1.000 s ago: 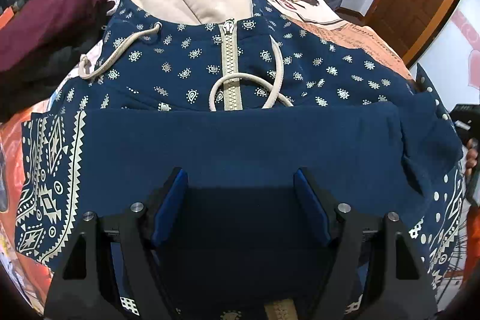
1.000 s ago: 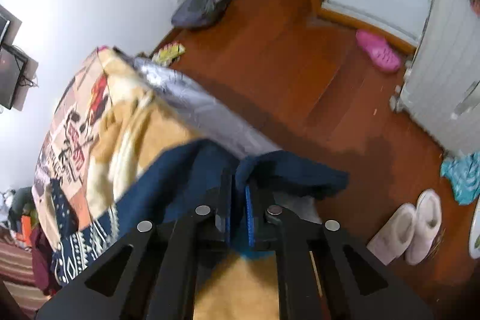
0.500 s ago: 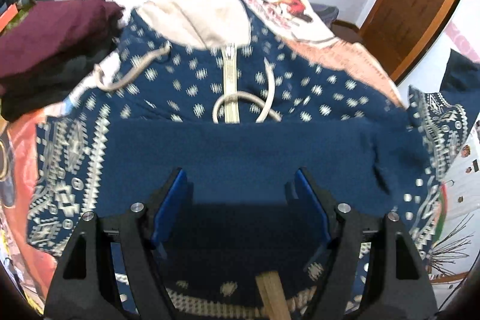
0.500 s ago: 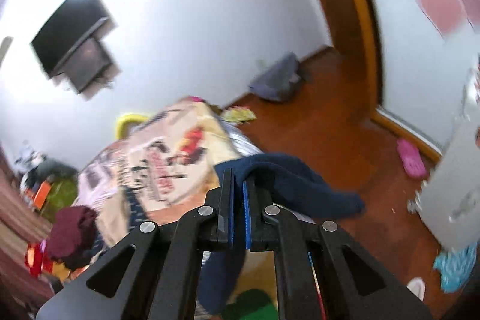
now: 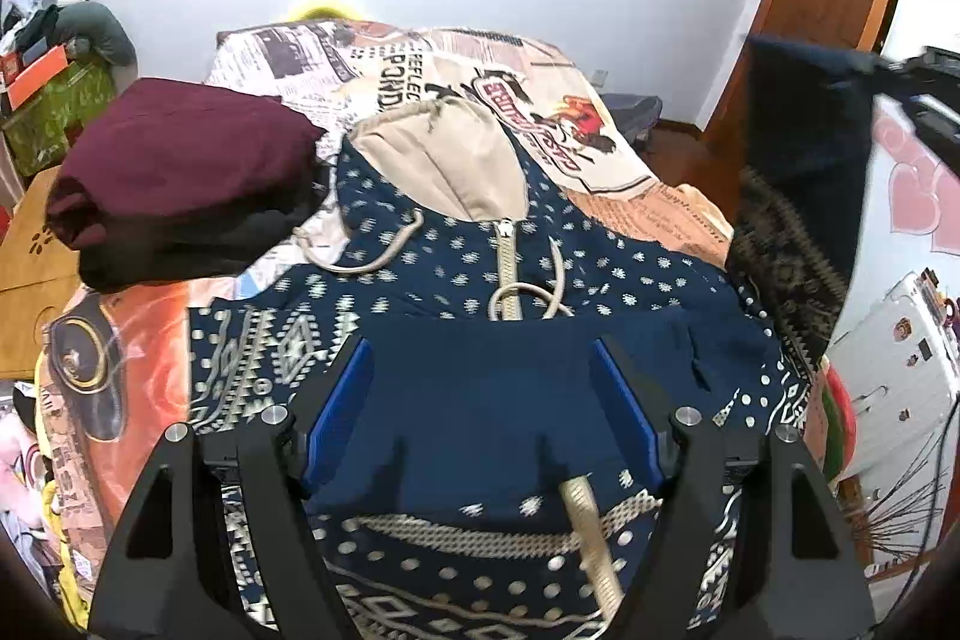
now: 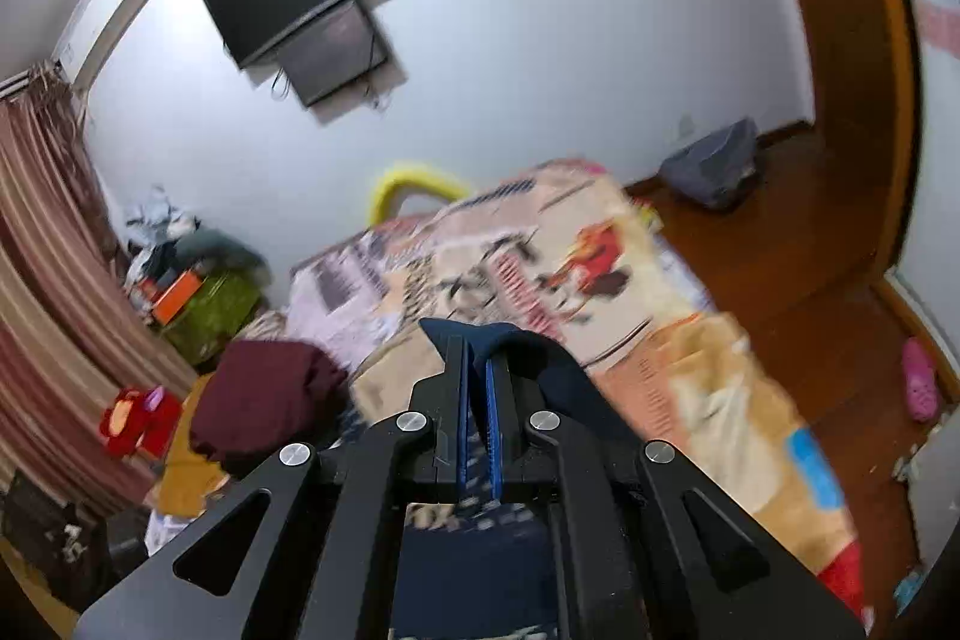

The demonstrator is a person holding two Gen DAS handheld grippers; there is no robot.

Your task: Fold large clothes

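Right hand-held gripper (image 6: 477, 388) clamped on the raised navy sleeve (image 5: 804, 148) at three o'clock of the hoodie (image 5: 480, 292). Hoodie flat on bed (image 5: 660, 214), zipper running six-to-twelve. Left hand-held gripper (image 5: 480, 400) wide, empty, above folded hem.

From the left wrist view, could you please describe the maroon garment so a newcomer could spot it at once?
Start at the bed with its printed cover. On its left side, beside the beige hood of the blue hoodie, lies the maroon garment, folded on top of something black. It alone is plain dark red, with no pattern.
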